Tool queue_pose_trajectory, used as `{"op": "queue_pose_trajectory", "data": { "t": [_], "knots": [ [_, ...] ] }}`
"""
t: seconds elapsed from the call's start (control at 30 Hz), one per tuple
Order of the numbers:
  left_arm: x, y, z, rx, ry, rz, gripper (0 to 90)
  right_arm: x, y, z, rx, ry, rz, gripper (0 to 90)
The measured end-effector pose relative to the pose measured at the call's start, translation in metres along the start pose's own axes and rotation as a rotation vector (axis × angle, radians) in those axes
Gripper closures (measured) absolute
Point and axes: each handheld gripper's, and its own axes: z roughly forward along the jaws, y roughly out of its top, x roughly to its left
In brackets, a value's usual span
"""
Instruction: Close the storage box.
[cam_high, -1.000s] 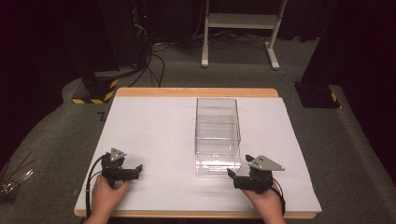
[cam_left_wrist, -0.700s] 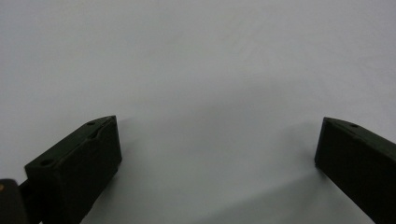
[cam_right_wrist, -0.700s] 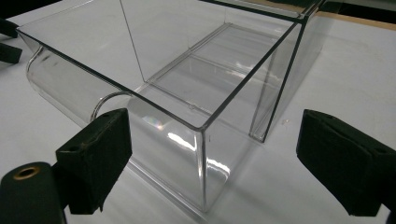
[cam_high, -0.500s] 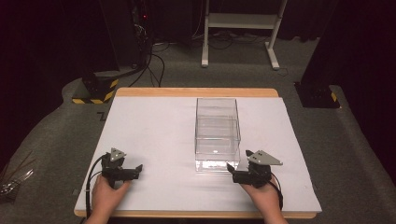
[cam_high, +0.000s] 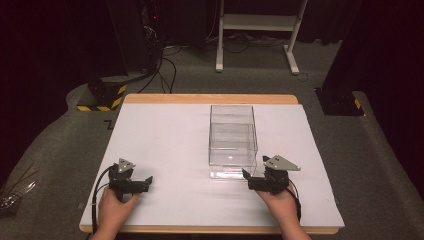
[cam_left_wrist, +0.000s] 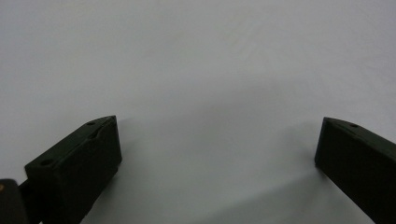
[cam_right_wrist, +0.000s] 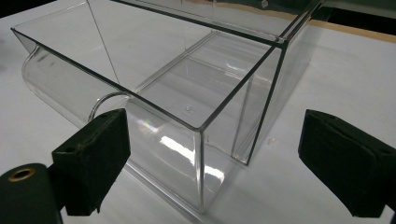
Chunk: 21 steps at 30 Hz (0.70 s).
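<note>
A clear plastic box (cam_high: 232, 140) with an open top stands on the white table (cam_high: 170, 145), right of centre. Nothing lies inside it. My right gripper (cam_high: 246, 175) is held at the box's near right corner, open, its tips almost at the wall. In the right gripper view the box corner (cam_right_wrist: 201, 154) stands between the two black jaws, with my right gripper (cam_right_wrist: 212, 140) spread wide around it. My left gripper (cam_high: 148, 180) rests low at the table's near left, open, over bare white surface (cam_left_wrist: 210, 93).
The table has a wooden rim (cam_high: 210, 99) at the far edge. Beyond it on the dark floor stand a white metal frame (cam_high: 260, 30), black stands with yellow-striped bases (cam_high: 100, 97) and cables (cam_high: 165, 65). A dark base (cam_high: 340, 102) sits at the far right.
My right gripper has edged slightly left and forward toward the box's near corner. The left gripper has stayed put.
</note>
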Motion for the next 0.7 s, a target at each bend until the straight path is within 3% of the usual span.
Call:
{"op": "queue_pose_trajectory", "data": {
  "t": [0.7],
  "knots": [
    [0.000, 0.000, 0.000, 0.001, 0.000, 0.001, 0.6, -0.011, 0.009, 0.017, -0.004, -0.027, 0.035, 9.2]
  ]
}}
